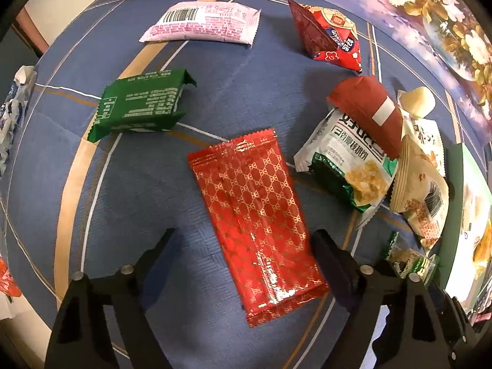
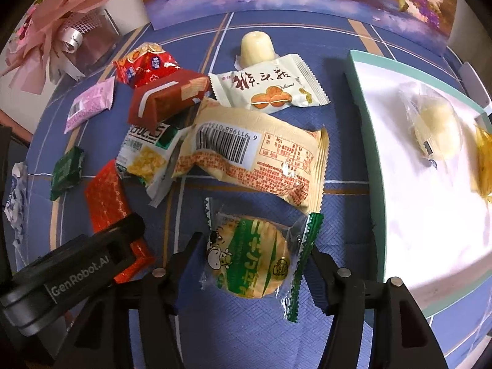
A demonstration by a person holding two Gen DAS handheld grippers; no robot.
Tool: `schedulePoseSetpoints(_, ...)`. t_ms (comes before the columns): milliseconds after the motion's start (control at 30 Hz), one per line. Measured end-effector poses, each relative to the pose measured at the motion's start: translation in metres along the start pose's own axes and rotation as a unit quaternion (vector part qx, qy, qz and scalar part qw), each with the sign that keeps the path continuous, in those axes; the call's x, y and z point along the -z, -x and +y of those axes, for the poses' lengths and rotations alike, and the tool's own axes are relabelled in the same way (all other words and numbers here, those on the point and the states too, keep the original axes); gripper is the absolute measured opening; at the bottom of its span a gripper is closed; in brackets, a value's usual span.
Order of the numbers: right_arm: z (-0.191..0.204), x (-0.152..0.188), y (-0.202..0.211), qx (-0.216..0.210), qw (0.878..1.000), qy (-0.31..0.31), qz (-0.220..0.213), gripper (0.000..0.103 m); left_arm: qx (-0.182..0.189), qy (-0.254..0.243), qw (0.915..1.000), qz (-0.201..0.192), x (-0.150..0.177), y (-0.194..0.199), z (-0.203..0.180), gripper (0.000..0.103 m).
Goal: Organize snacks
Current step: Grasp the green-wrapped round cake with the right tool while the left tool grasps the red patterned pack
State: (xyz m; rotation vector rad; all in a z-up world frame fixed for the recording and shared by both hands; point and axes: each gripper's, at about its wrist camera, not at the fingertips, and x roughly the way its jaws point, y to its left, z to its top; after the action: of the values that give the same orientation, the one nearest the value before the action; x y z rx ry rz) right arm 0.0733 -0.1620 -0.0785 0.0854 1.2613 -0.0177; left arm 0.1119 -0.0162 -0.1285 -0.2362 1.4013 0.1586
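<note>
Between the fingers of the left gripper [image 1: 243, 240] lies a red foil packet [image 1: 255, 224] with a gold lattice print, flat on the blue tablecloth [image 1: 147, 190]. The jaws stand apart; the right finger is at the packet's edge, the left finger is clear of it, and the pads do not press on it. No earlier view is supplied. Far left of the packet lies a green packet [image 1: 138, 104], and beyond it a pink packet [image 1: 203, 23] with a barcode. At the far right stands a red printed bag [image 1: 329, 37]. Right of the red foil packet, a brown-red wafer packet [image 1: 369, 110] rests on a white and green packet [image 1: 347, 166].

Between the fingers of the right gripper [image 2: 255, 252] lies a round cracker in a clear wrapper [image 2: 252, 258] with green printing and green zigzag ends. The jaws are open around it; whether the pads touch the wrapper cannot be determined. Just beyond it a cream packet [image 2: 255, 153] with a barcode lies tilted across the pile. Farther off lie a pale packet with brush lettering [image 2: 270, 89] and a small jelly cup [image 2: 256, 46]. To the right stands a white tray with a teal rim [image 2: 366, 141], holding a wrapped pale bun [image 2: 433, 129]. The left gripper body shows at the near left.
</note>
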Motion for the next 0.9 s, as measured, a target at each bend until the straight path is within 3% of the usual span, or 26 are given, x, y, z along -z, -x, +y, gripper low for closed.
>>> schedulePoseSetpoints(167,0.008,-0.005,-0.008,0.002,1.000,0.008,0.003,0.069,-0.006,0.002,0.9999,-0.008,0.000,0.019,0.016,0.057)
schedulePoseSetpoints(367,0.020,-0.001,-0.012,0.018,0.999,0.027,0.003,0.068,0.002,0.009,0.9999,-0.010,0.001,0.023,0.024,0.052)
schedulePoseSetpoints(533,0.031,-0.001,-0.016,0.014,1.000,0.028,-0.001,0.055,0.015,0.016,0.9997,-0.010,0.000,0.025,0.029,0.050)
schedulePoseSetpoints(767,0.025,-0.011,-0.003,0.002,1.000,0.027,0.003,0.054,0.032,0.028,0.9987,-0.026,-0.002,0.049,0.043,0.050)
schedulePoseSetpoints(900,0.024,-0.018,0.019,-0.004,0.999,0.022,-0.025,0.054,0.043,0.038,0.9971,-0.051,-0.005,0.072,0.052,0.050)
